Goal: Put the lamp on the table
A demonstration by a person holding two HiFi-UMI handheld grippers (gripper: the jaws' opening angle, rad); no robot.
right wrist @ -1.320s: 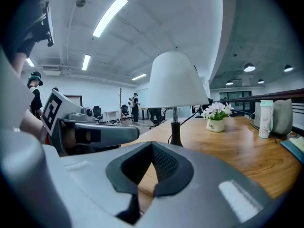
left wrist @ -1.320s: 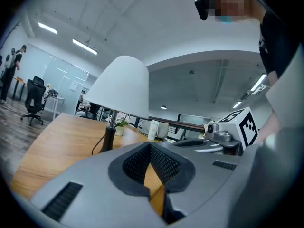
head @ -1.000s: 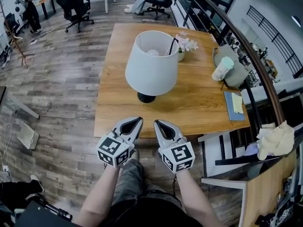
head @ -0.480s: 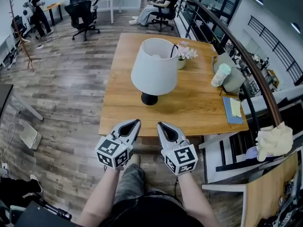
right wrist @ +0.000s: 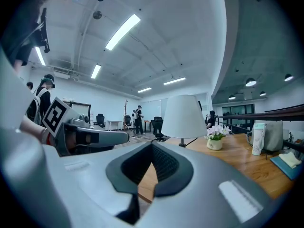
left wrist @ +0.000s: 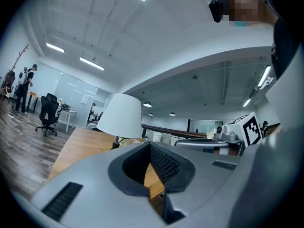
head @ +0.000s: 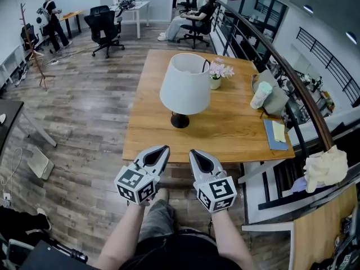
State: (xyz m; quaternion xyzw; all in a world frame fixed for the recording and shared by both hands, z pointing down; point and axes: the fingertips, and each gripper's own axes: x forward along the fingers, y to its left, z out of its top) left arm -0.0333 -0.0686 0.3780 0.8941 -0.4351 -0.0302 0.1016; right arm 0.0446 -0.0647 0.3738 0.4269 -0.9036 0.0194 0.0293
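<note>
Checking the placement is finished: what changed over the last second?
The left gripper and right gripper have drawn back from the lamp, which looks smaller in the head view. Nothing taken or released. The lamp stays upright on the table; both jaws stay shut and empty.

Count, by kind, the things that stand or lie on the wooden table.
White-shaded lamp with black base: 1
Small white pot of pink flowers: 1
Pale green tumbler: 1
Grey bag: 1
Blue notebook with yellow note: 1
Total: 5
</note>
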